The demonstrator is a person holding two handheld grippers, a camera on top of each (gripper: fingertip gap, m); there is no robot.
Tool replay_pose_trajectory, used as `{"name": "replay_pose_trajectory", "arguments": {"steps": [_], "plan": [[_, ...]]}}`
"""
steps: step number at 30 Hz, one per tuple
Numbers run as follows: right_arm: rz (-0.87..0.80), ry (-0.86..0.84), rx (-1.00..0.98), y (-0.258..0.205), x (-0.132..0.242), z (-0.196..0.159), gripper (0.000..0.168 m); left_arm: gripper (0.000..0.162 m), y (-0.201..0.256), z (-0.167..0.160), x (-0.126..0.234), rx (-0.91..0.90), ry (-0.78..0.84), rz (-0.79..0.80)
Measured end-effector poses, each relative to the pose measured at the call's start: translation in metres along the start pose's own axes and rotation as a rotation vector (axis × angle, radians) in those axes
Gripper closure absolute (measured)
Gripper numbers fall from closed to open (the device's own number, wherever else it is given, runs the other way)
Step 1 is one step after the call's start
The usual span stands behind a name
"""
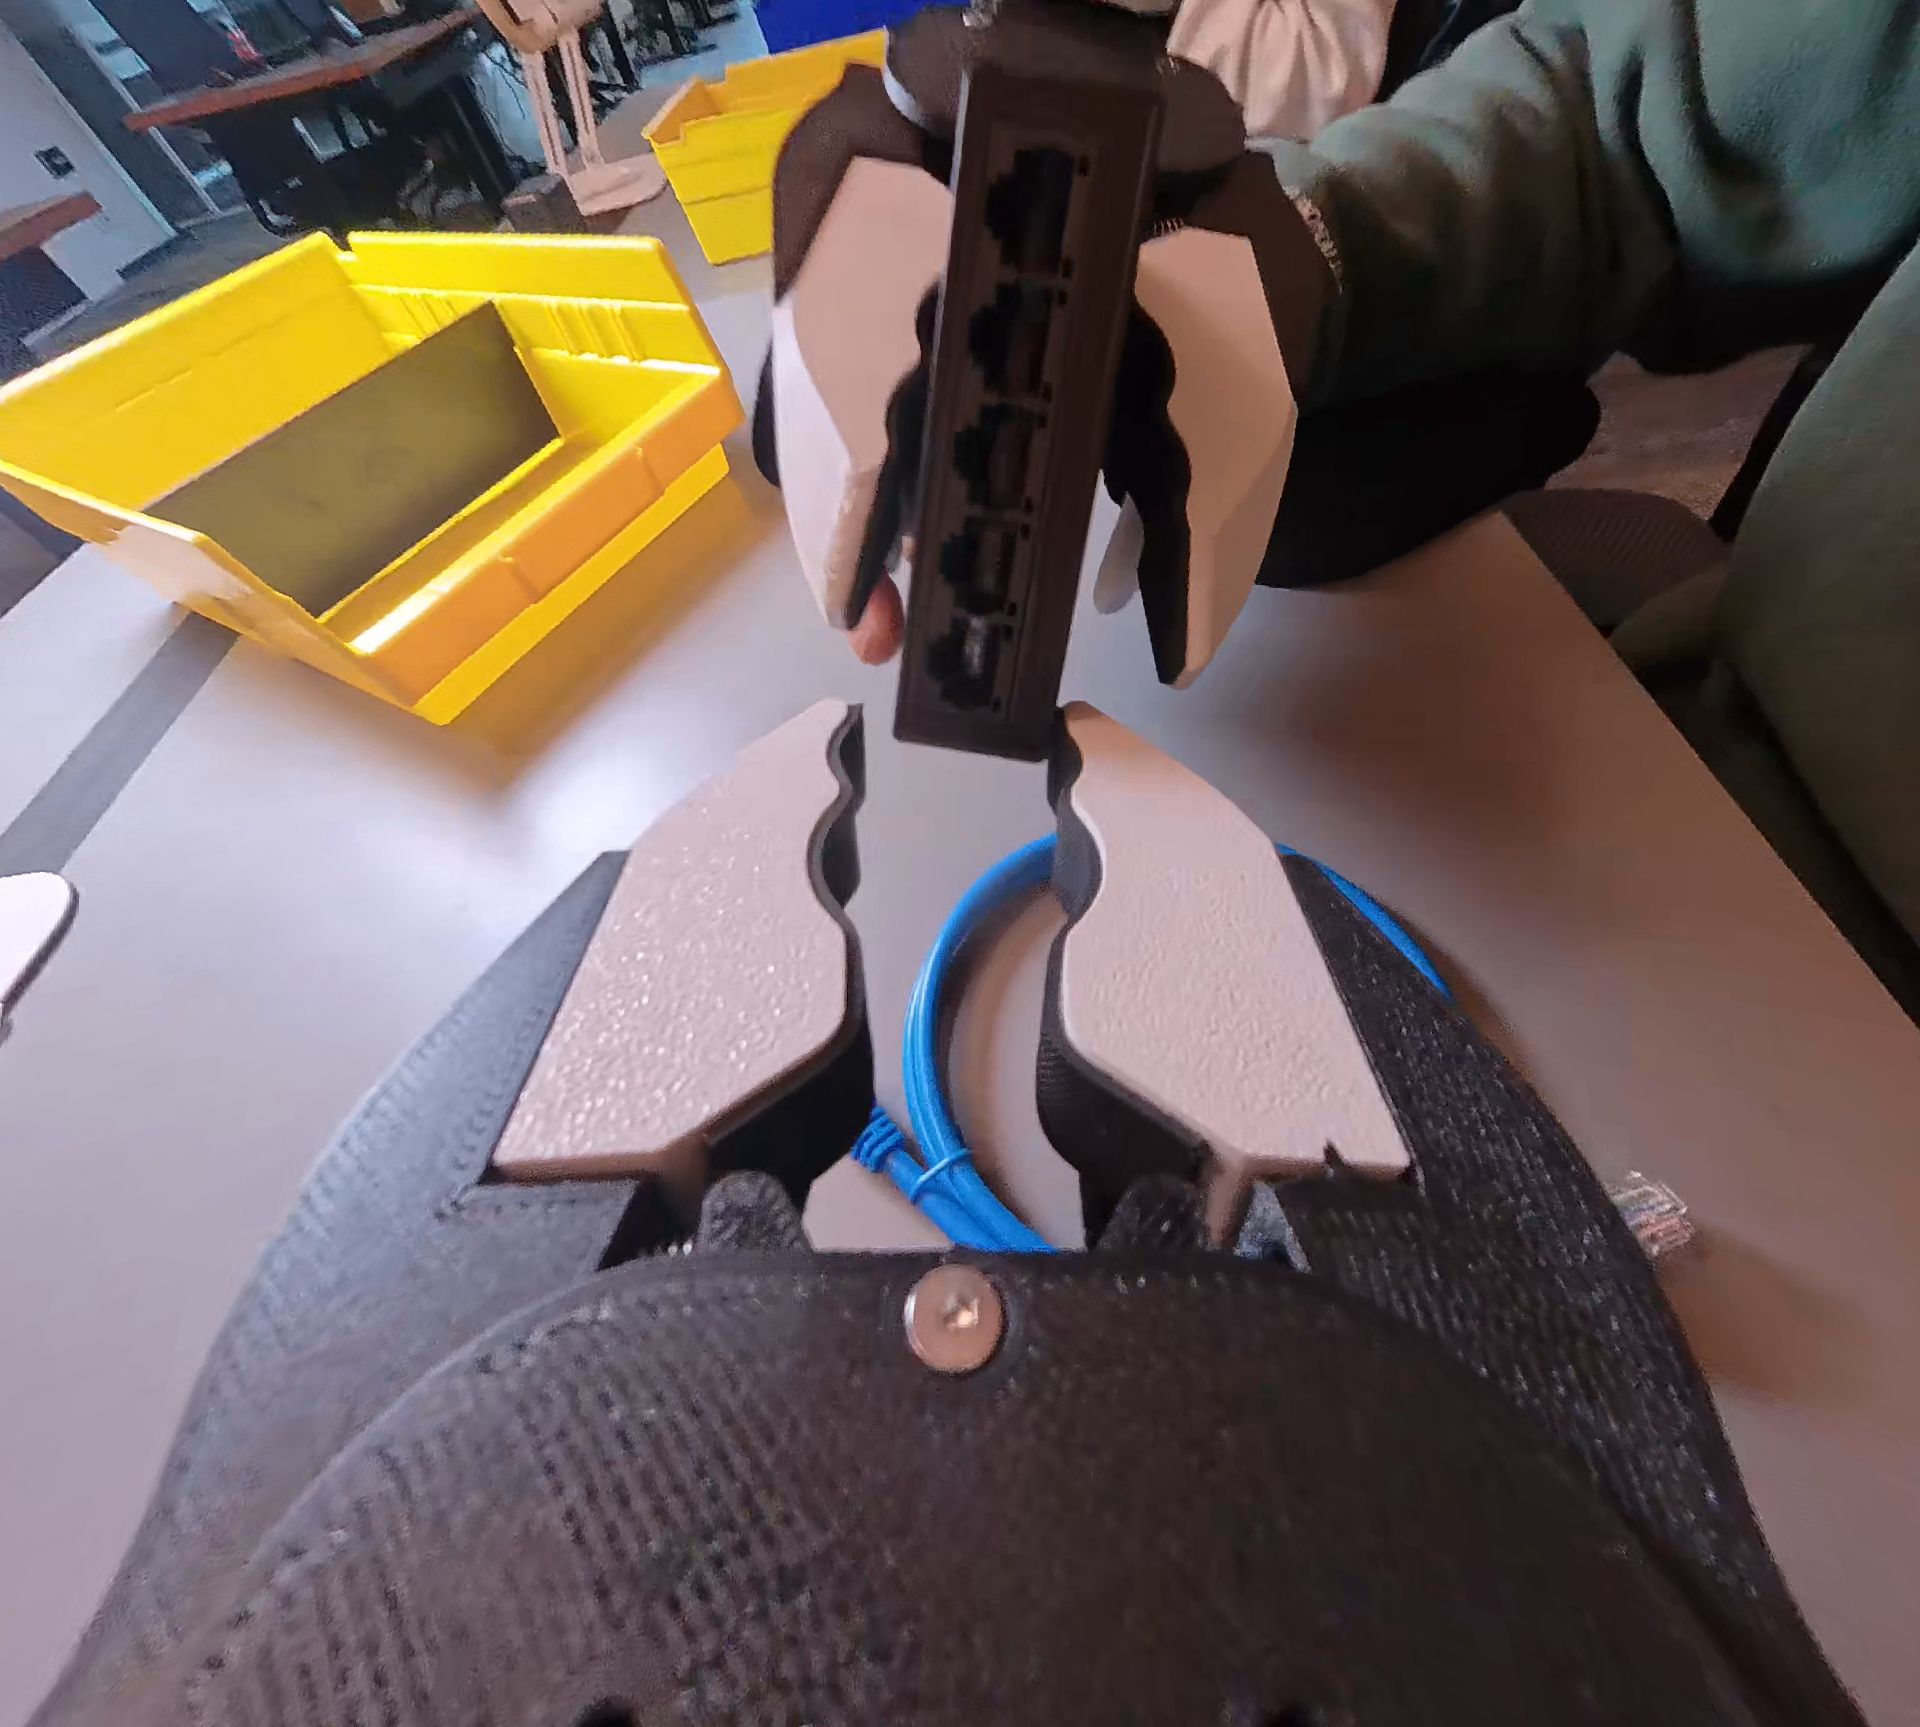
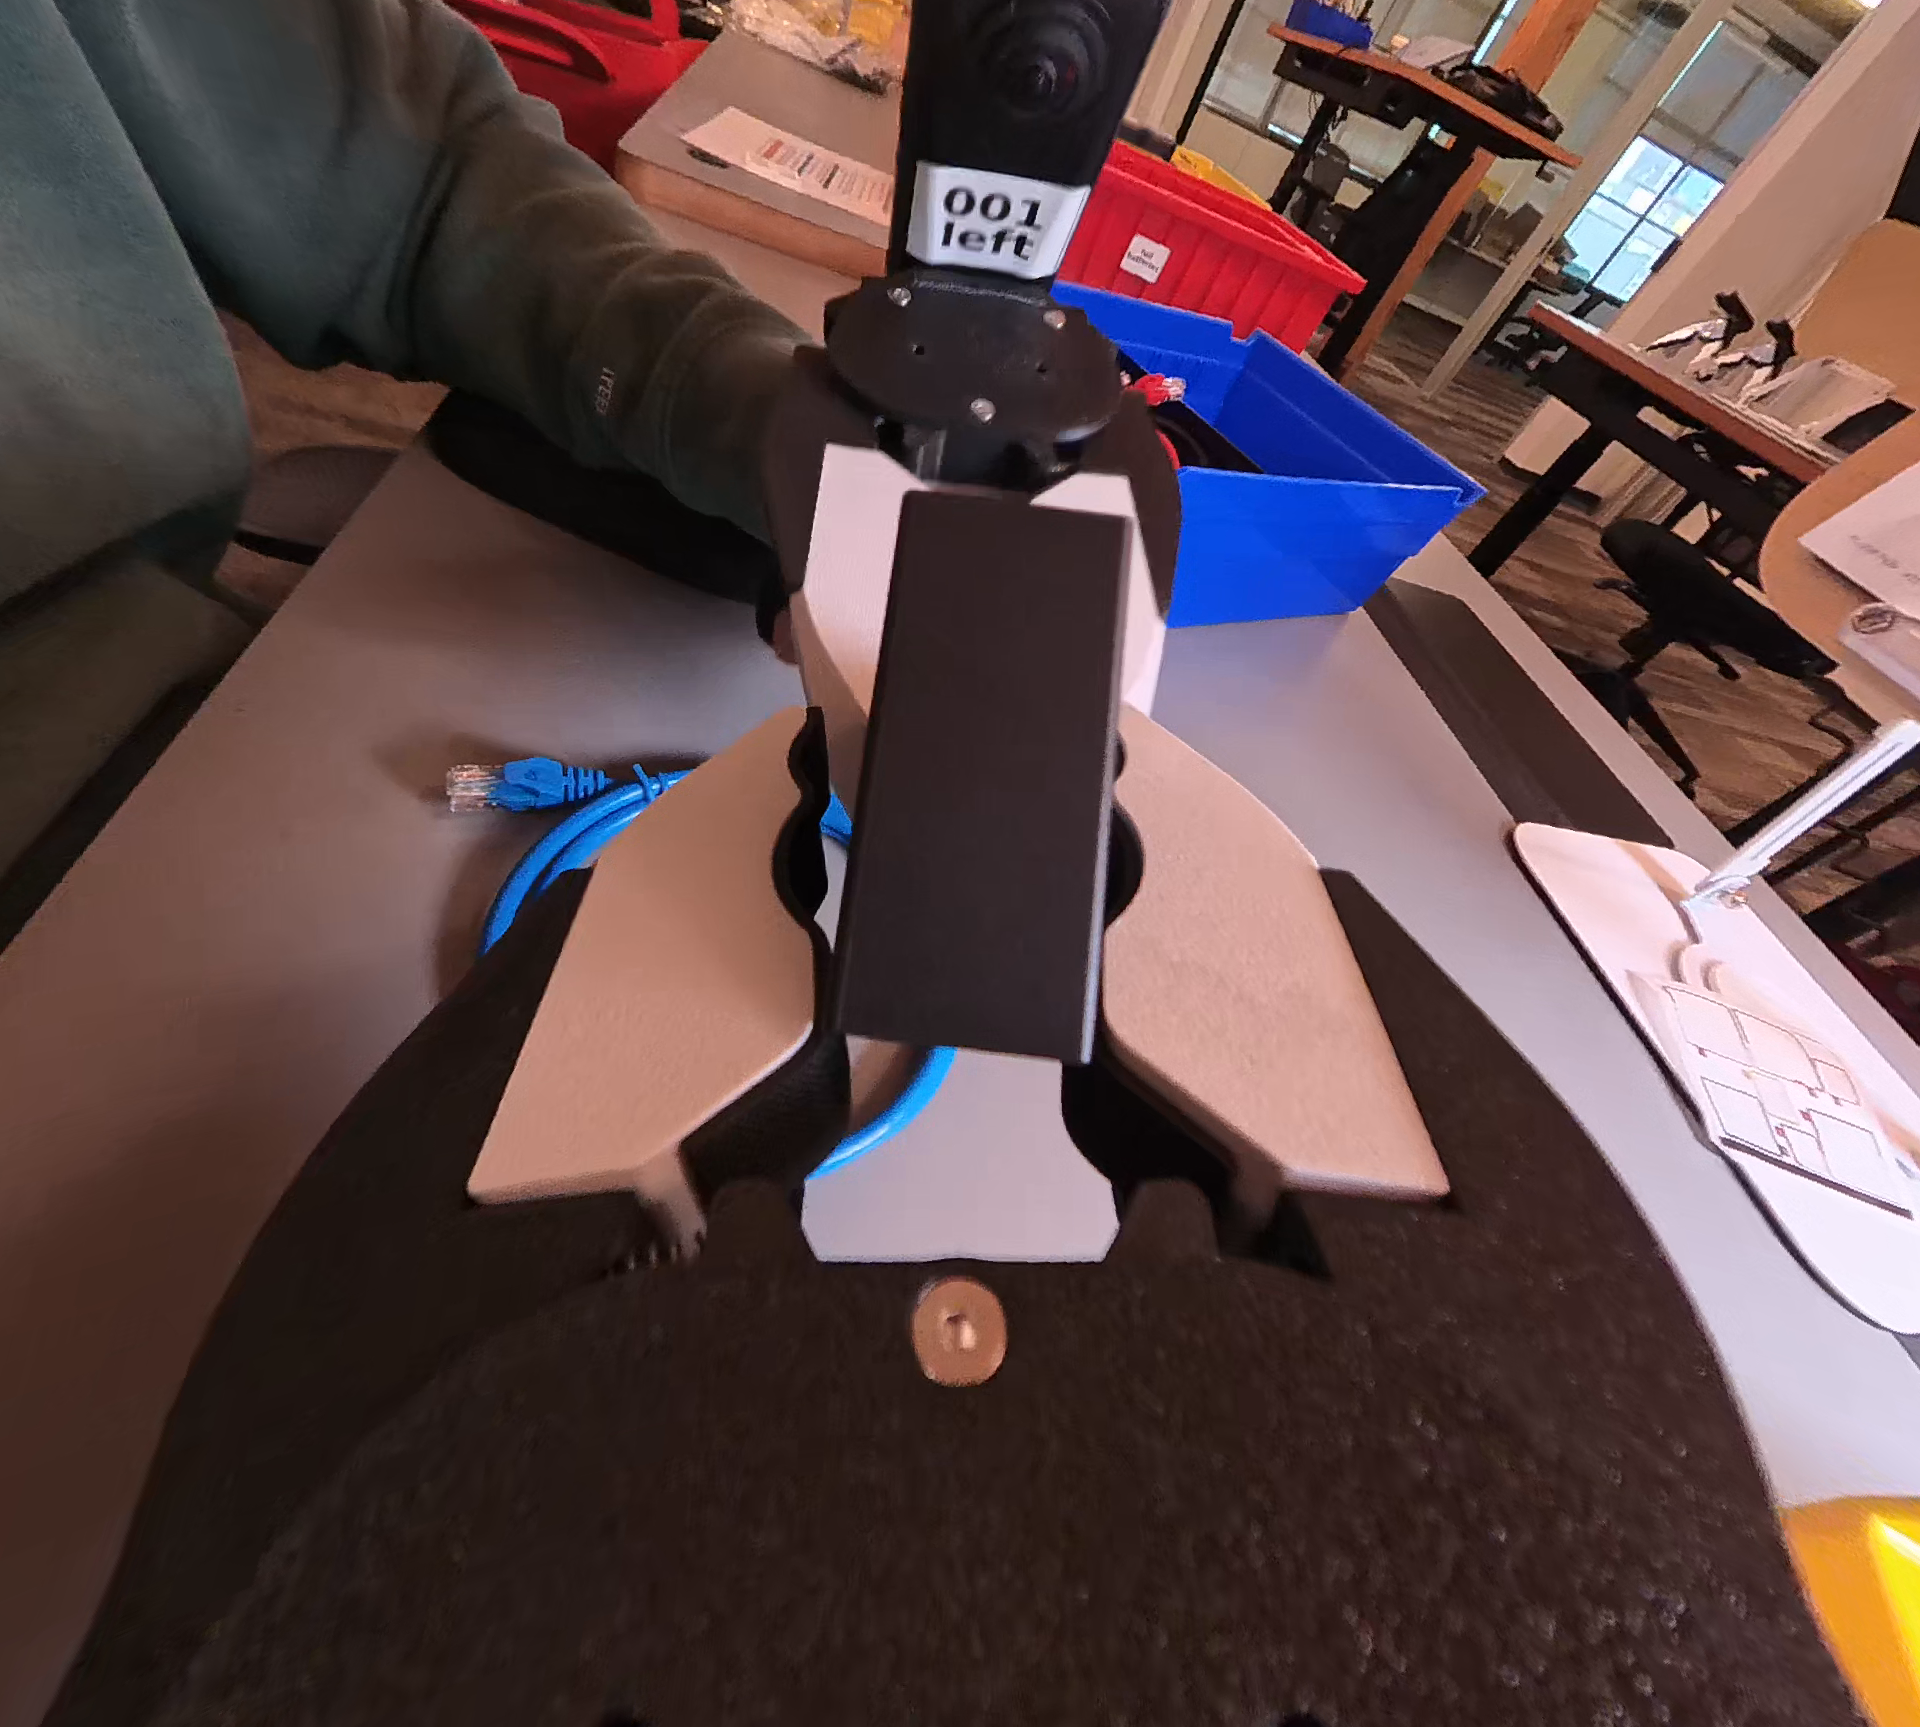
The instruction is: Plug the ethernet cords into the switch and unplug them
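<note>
Above the grey table [image 1: 312, 898], the black switch [image 1: 1013, 430] hangs in the air between the two grippers, its row of ports facing the left wrist camera and its plain back facing the right one. The right gripper [image 2: 961, 732] clamps the switch across its long sides. The left gripper [image 1: 961, 716] has its fingers parted around the switch's near end; whether both touch it I cannot tell. A coiled blue ethernet cord [image 2: 540, 810] lies on the table beneath them, its clear plug free. Yellow bins [image 1: 416, 472] stand to one side, a blue bin [image 2: 1299, 514] to the other.
</note>
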State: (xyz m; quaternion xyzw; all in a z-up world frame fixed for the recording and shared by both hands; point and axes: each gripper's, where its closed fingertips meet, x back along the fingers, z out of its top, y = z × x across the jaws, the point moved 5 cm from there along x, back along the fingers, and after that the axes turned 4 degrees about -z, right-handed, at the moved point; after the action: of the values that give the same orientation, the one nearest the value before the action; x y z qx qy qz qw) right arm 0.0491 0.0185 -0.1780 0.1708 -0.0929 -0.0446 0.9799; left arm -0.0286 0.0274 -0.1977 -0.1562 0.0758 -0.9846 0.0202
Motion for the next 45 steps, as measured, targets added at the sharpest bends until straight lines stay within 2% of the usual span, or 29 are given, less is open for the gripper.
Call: {"name": "replay_pose_trajectory", "arguments": {"steps": [2,4,10,17,22,30,34,39,45], "plan": [[0.001,0.001,0.007,-0.001,-0.001,-0.001,0.119,0.127,0.001,0.002,0.002,0.016,0.019,-0.012],[0.002,-0.003,0.005,-0.002,-0.002,-0.003,0.119,0.134,0.004,0.002,0.0,0.02,0.026,-0.029],[0.036,-0.002,-0.033,-0.004,-0.006,-0.009,0.118,0.135,0.007,-0.004,0.0,-0.018,-0.026,-0.021],[-0.04,-0.136,-0.007,0.004,-0.007,-0.017,0.118,0.135,0.002,0.0,0.009,-0.087,-0.055,0.033],[-0.075,-0.193,0.083,0.001,-0.011,-0.013,0.119,0.135,0.005,-0.005,0.008,-0.172,-0.162,0.068],[-0.083,-0.227,0.129,-0.003,-0.014,-0.018,0.119,0.135,0.005,-0.014,0.003,-0.172,-0.249,0.059],[-0.095,-0.264,0.154,-0.001,-0.013,-0.017,0.113,0.135,0.003,-0.02,0.006,-0.177,-0.334,0.082],[-0.058,-0.376,0.192,-0.01,-0.021,-0.033,0.114,0.135,0.009,-0.018,0.001,-0.2,-0.349,0.066],[-0.049,-0.358,0.184,-0.01,-0.023,-0.037,0.116,0.135,0.01,-0.02,0.002,-0.209,-0.371,0.088]]}}
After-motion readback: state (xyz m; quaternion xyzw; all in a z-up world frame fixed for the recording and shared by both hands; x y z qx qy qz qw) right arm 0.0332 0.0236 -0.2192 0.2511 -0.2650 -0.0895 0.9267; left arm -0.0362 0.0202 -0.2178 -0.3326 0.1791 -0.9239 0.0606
